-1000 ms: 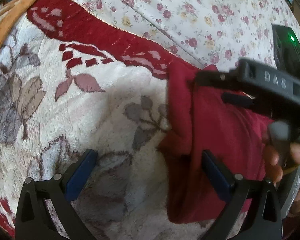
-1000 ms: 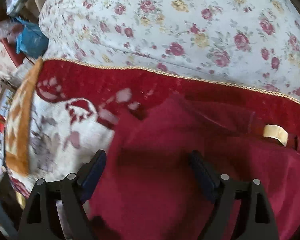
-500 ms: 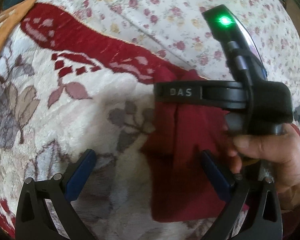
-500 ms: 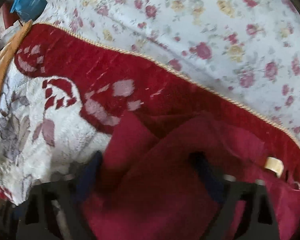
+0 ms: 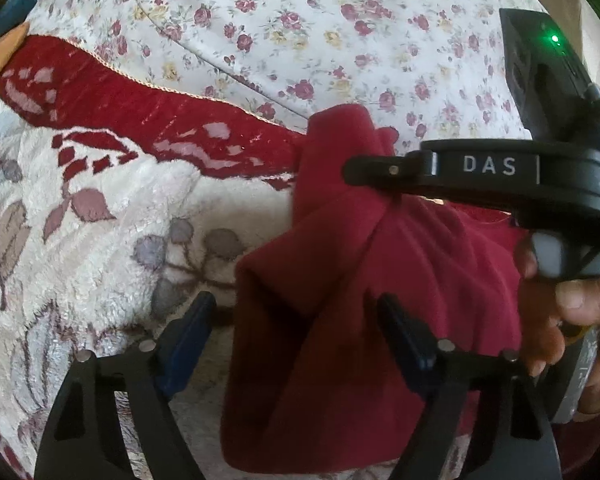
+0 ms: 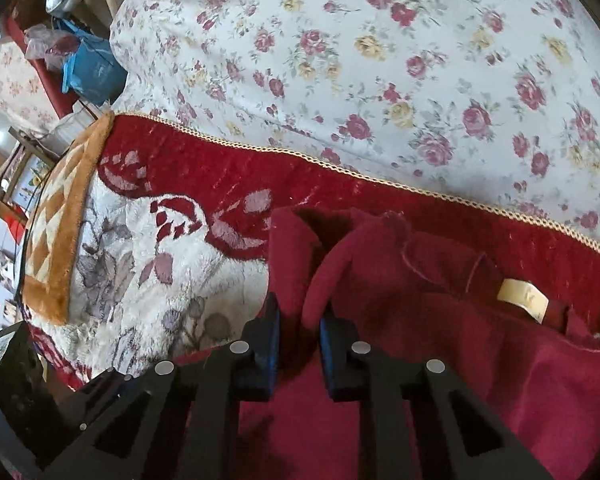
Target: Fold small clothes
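Observation:
A dark red garment (image 5: 340, 300) lies bunched on a plush blanket (image 5: 100, 208). My left gripper (image 5: 296, 320) hovers over the garment's left edge. Its jaws are closing, a loose fold lies between them, and the blue pads (image 5: 188, 332) do not press on it. My right gripper (image 6: 299, 314) has its jaws closing on a raised fold of the same garment (image 6: 440, 360), and the pads pinch the cloth. In the left wrist view the right gripper's black body (image 5: 488, 166) reaches in from the right, tip on the cloth. A cream label (image 6: 522, 300) shows at the neck.
The blanket's red border (image 6: 340, 188) runs along a rose-patterned sheet (image 6: 380, 60). A brown-and-white patterned edge (image 6: 60, 220) lies at the left. A blue bag (image 6: 92, 68) and clutter sit beyond the bed. A person's hand (image 5: 576, 304) holds the right gripper.
The right jaws closed from wide apart onto a fold of the red garment and lifted it. The cloth bunched up toward the left. The left jaws narrowed somewhat.

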### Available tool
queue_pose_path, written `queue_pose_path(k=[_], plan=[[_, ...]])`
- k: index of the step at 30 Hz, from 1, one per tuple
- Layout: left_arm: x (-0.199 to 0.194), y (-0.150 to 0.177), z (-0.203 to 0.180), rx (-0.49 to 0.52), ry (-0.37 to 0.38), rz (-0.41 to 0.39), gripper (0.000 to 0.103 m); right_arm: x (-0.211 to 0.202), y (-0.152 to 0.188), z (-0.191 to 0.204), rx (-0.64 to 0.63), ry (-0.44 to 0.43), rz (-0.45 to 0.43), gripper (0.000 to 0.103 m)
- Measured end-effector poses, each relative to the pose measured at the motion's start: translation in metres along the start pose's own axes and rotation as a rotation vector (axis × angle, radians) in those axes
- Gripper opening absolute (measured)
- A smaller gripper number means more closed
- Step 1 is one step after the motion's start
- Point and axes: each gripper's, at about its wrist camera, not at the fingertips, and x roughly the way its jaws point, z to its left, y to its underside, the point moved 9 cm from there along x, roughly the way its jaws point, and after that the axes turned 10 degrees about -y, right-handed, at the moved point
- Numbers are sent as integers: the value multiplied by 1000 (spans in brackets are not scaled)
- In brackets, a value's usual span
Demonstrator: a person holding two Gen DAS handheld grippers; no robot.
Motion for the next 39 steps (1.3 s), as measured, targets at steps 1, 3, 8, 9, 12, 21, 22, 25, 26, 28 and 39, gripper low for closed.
queue_pose_path(k=[1, 3, 8, 9, 12, 21, 22, 25, 26, 28, 39], plan=[[0, 0, 1, -1, -6, 3, 78, -1, 0, -1, 5, -4, -1, 18], [0, 1, 3, -8, -4, 9, 76, -2, 0, -2, 13, -7, -3, 18], [-1, 1, 6, -9, 1, 12, 69, -2, 1, -3, 20, -9, -1, 18], [-2, 1, 5, -4, 4, 12, 67, -1, 1, -3, 19, -8, 0, 18], [-3, 3, 1, 1, 32, 22, 46, 0, 1, -3, 20, -4, 5, 18], [-8, 4, -3, -71, 112, 35, 25, 14, -6, -4, 94, 5, 38, 64], [-9, 4, -3, -67, 109, 32, 25, 16, -7, -2, 99, 0, 42, 66], [-9, 4, -3, -65, 111, 33, 25, 22, -11, 5, 100, 0, 37, 80], [-9, 4, -2, -65, 111, 34, 25, 25, -12, 8, 96, 1, 42, 84], [-10, 5, -2, -59, 108, 34, 25, 37, -11, 13, 89, 9, 82, 87], [-8, 6, -3, -19, 23, 28, 44, 33, -6, 1, 32, 49, 53, 33]])
